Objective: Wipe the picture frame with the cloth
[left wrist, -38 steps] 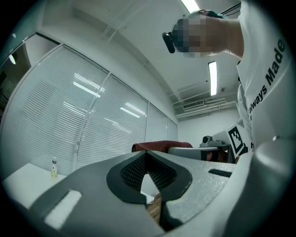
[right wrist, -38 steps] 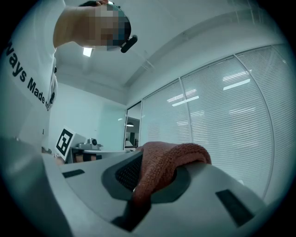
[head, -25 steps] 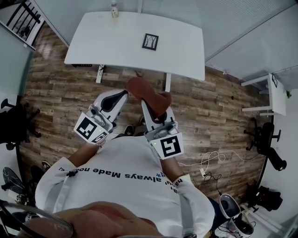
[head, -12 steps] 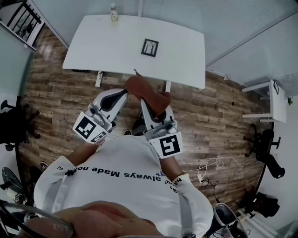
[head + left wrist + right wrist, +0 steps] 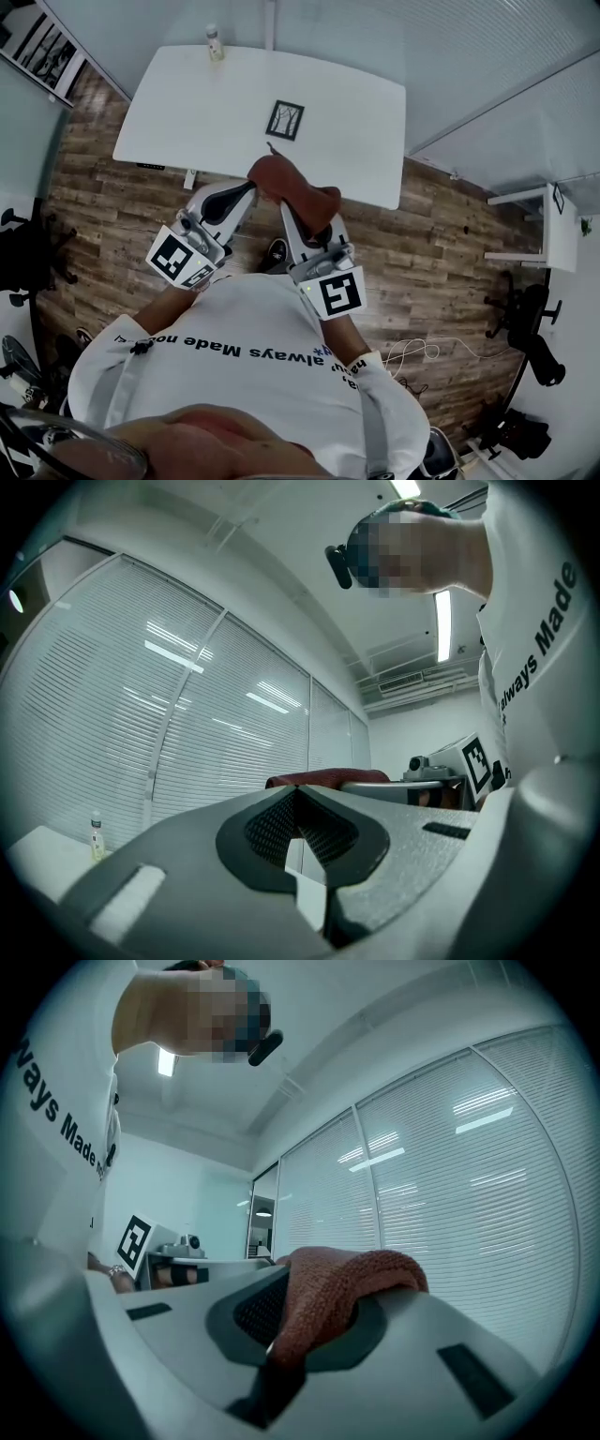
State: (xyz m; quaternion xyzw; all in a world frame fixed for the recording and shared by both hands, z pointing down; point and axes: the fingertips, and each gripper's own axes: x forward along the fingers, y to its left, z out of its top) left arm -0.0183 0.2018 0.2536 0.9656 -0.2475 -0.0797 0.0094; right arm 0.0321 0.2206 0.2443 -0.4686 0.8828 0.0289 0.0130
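A small black picture frame (image 5: 285,120) lies flat on the white table (image 5: 187,112), near its middle. My right gripper (image 5: 292,192) is shut on a rust-brown cloth (image 5: 298,192) that drapes over its jaws; the cloth (image 5: 328,1297) fills the jaw gap in the right gripper view. My left gripper (image 5: 242,190) is shut with nothing in it, held beside the right one. Both grippers hang in front of the person's chest, short of the table's near edge and apart from the frame.
A small bottle (image 5: 214,42) stands at the table's far left edge. Wood floor surrounds the table. Another white table (image 5: 544,216) stands at the right, with office chairs (image 5: 534,309) and cables on the floor. Window blinds line the far wall.
The table and frame have drawn closer in the head view. Both grippers keep the same pose, the cloth still held in the right one.
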